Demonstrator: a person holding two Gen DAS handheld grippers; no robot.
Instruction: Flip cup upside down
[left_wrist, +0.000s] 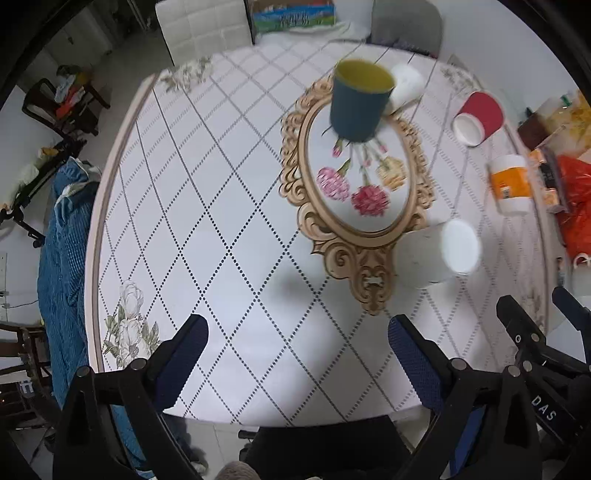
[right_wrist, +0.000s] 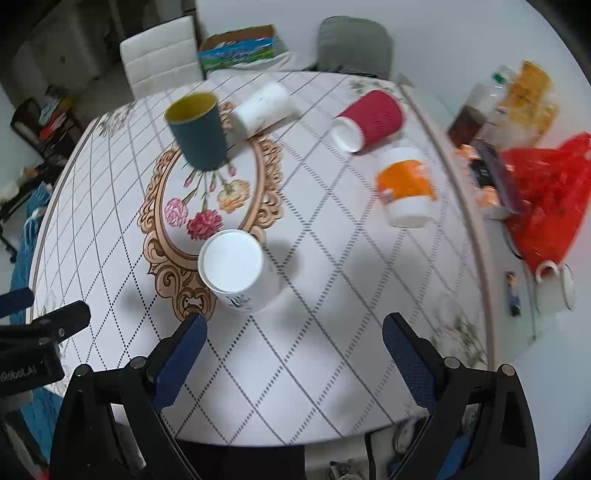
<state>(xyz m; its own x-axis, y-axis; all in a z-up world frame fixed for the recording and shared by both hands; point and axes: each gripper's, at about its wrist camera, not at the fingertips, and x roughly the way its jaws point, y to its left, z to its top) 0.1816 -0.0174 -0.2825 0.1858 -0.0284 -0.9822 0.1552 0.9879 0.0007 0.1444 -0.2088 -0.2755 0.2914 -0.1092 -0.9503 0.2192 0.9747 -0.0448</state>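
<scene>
Cup inverted, untouched | left fingers wide, empty | right fingers wide, empty

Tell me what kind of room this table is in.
Probably a home dining area: a round table with a floral diamond-pattern cover, a white padded chair and a grey chair pulled up to it, and household clutter like a red plastic bag beside it.

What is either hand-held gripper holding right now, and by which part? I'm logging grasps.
Nothing. The left hand-held gripper and the right hand-held gripper are both open above the table.
</scene>
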